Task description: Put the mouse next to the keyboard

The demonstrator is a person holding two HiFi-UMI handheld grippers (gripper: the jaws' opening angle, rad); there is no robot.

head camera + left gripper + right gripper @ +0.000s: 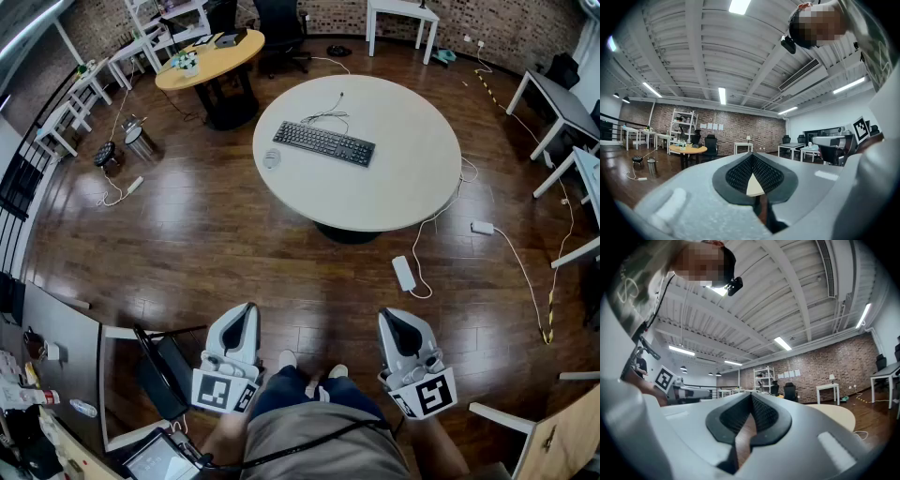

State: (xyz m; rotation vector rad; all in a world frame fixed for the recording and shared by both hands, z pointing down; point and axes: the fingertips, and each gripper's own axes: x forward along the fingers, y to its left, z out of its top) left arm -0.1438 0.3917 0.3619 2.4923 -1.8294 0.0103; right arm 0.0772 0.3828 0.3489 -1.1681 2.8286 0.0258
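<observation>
A black keyboard point(323, 143) lies on the round beige table point(403, 187) in the head view. A small pale mouse point(272, 158) sits just off the keyboard's left end, a short gap away. Both grippers are held low by the person's legs, well short of the table. My left gripper point(246, 310) point(752, 158) is shut with nothing between its jaws. My right gripper point(388, 317) point(751, 397) is shut too, and empty. Both gripper views point up at the ceiling and the far brick wall; the right one shows the table's edge point(839, 416).
A white power strip point(403, 273) and loose cables lie on the wooden floor between me and the table. A yellow round table point(211, 58) stands at the back left. White desks point(562, 112) line the right side, and a black chair point(159, 370) is at my left.
</observation>
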